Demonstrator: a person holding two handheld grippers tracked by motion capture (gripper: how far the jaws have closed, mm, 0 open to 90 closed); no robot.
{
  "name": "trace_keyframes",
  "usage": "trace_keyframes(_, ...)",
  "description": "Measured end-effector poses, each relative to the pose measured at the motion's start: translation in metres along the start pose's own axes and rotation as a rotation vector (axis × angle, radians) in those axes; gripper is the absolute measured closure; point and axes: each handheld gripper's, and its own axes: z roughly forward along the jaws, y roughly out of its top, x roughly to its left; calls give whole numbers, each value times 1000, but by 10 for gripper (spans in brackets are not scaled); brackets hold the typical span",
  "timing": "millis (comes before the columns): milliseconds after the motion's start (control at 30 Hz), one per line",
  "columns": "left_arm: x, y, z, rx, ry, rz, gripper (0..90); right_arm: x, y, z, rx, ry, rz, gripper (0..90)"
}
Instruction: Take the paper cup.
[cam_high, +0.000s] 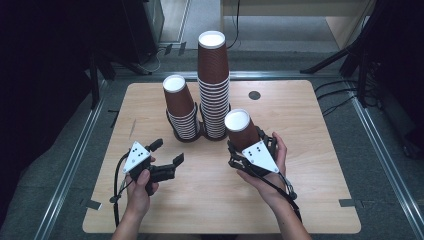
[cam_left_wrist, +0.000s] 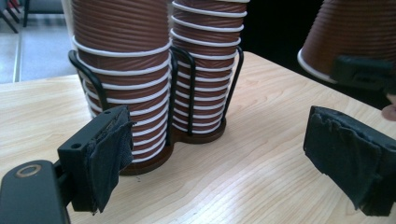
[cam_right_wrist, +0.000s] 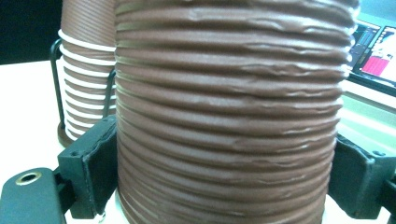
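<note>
I see my right gripper (cam_high: 248, 146) clenched on a single upturned brown cup (cam_high: 241, 131), right of centre in the high view, just right of the two cup stacks (cam_high: 214, 87) in their black wire holder (cam_high: 186, 135) – pads pressing both ribbed sides. My left gripper (cam_high: 167, 151), lower left of centre, stands released with nothing between its jaws. The table (cam_high: 310, 150) is pale wood with rounded corners and a small dark round disc (cam_high: 254, 95) near its far edge – grey floor around it, metal rails (cam_high: 70, 165) either side, cables (cam_high: 335, 95) at upper right
</note>
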Motion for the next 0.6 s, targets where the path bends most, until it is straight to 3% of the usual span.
trace_keyframes(267,-10,6,1,-6,-31,16,82,14,-7,2,19,37,-41,108)
trace_keyframes(367,-17,7,5,14,-53,27,82,18,-10,3,20,41,-53,108)
trace_keyframes(600,-21,8,6,13,-89,16,82,25,-15,6,29,47,-84,108)
